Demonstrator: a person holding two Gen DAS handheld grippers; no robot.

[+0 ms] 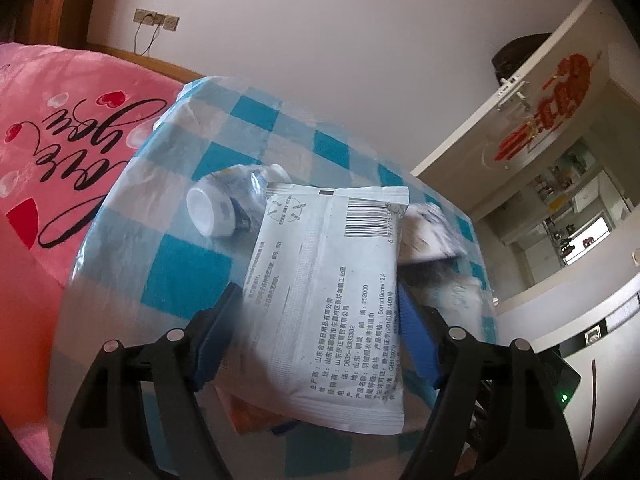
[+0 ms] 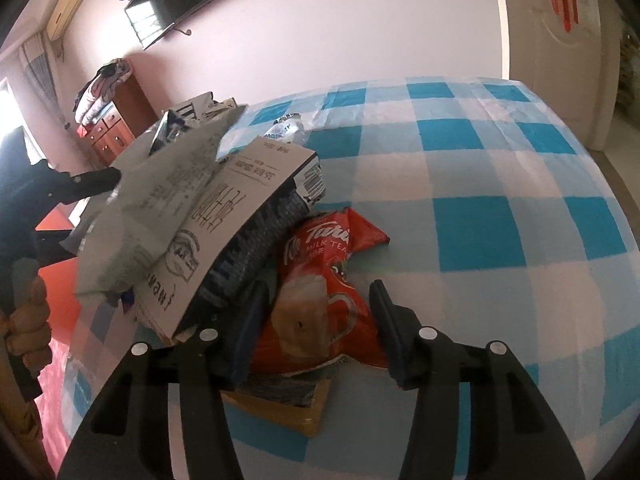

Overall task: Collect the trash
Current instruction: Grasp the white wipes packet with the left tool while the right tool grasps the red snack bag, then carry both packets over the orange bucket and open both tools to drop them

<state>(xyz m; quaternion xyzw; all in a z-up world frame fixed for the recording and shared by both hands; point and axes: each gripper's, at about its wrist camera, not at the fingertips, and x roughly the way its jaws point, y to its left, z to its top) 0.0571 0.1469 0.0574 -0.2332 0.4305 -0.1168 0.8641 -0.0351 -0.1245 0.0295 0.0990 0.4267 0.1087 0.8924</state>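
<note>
My left gripper [image 1: 318,296] is shut on a white wipes packet [image 1: 332,300] printed with a barcode, and holds it lifted above the table. From the right wrist view, the same packet [image 2: 160,208] hangs over a black-and-white printed carton [image 2: 240,216]. My right gripper [image 2: 318,286] reaches down around a crumpled red milk tea packet [image 2: 320,280]. Its pads meet both edges of that packet, which lies on a flat brown cardboard piece [image 2: 292,408]. A crushed plastic bottle [image 1: 224,208] lies farther back on the cloth.
A blue-and-white checked cloth [image 2: 480,220] covers the table. Pink bedding [image 1: 60,160] lies to its left. A white door with a red decoration [image 1: 540,120] stands open at the right. A person's hand [image 2: 28,320] grips the left gripper's handle. A wall television [image 2: 172,0] hangs above a wooden dresser.
</note>
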